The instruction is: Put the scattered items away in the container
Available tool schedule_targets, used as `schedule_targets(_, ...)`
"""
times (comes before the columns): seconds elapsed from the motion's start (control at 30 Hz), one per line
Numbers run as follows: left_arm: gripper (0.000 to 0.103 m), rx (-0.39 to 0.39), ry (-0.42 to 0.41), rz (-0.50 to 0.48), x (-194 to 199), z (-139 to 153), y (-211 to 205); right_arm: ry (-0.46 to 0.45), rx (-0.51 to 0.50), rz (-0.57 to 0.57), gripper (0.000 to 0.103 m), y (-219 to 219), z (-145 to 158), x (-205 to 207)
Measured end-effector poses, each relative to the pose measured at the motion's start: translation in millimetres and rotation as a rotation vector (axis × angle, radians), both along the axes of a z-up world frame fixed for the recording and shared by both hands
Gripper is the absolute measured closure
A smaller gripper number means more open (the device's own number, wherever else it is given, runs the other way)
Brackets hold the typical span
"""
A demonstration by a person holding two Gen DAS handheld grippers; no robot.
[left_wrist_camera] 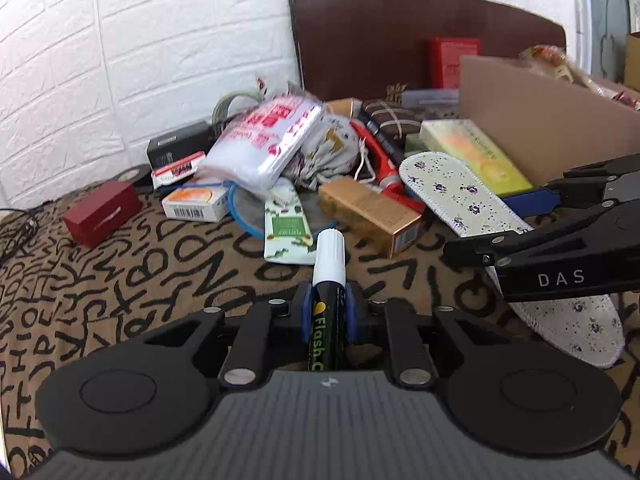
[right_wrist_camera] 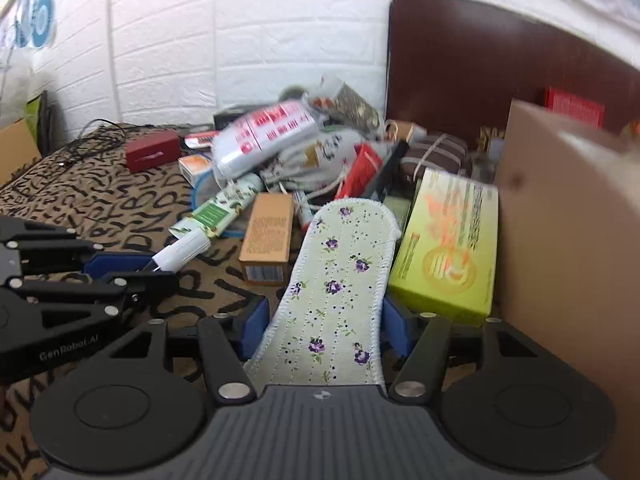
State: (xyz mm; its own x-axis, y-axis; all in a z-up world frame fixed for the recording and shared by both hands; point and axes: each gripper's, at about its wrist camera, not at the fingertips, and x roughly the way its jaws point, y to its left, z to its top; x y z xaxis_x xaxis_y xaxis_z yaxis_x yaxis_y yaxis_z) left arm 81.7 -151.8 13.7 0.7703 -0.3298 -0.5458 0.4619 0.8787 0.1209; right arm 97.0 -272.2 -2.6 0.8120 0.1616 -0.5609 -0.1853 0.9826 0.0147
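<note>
Pick-up step: left claw (left_wrist_camera: 328, 312) clenched on marker (left_wrist_camera: 329, 276), right claw (right_wrist_camera: 324, 320) gripping insole (right_wrist_camera: 340, 280) beside box (right_wrist_camera: 560, 240); next, both loads need carrying over box rim.

Looked like somebody's bedroom at home, pretty lived-in. There was a dark brown headboard (left_wrist_camera: 400, 40) up against a white brick-pattern wall (left_wrist_camera: 120, 60), and the bed had a brown blanket (left_wrist_camera: 140, 280) covered in black letters. A pile of household odds and ends sat on it: small boxes (left_wrist_camera: 100, 216), a drawstring pouch (left_wrist_camera: 328, 148), a plastic packet (left_wrist_camera: 264, 140), a flowery insole (right_wrist_camera: 340, 280). A cardboard box (left_wrist_camera: 540, 120) stood at one side, cables (right_wrist_camera: 96, 136) trailed off the far corner, and stickers (right_wrist_camera: 36, 20) were on the wall.
</note>
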Motion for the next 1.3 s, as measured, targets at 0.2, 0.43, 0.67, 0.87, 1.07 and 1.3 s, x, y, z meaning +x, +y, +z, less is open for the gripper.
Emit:
schedule_targets(0.2,0.084,-0.032,-0.042,-0.017,-5,25,0,-0.072,0.001,0.024,0.043,2,26,-12)
schedule_targets(0.43,0.084,-0.056,-0.114,-0.049,-15,58,-13,-0.192,0.013,0.019,0.044,-7,63,-21)
schedule_targets(0.67,0.084,-0.084,-0.192,-0.136,-19,92,-49,-0.335,0.027,-0.037,0.049,-44,108,-43)
schedule_targets(0.87,0.084,-0.154,-0.213,-0.254,-10,119,-112,-0.403,-0.023,-0.149,0.057,-101,133,-58)
schedule_targets(1.07,0.084,-0.155,-0.228,-0.312,0,127,-157,-0.339,0.010,-0.188,0.057,-144,118,-54)
schedule_targets(1.3,0.084,-0.090,-0.240,-0.270,-9,110,-130,-0.267,0.053,-0.028,0.057,-100,85,-88)
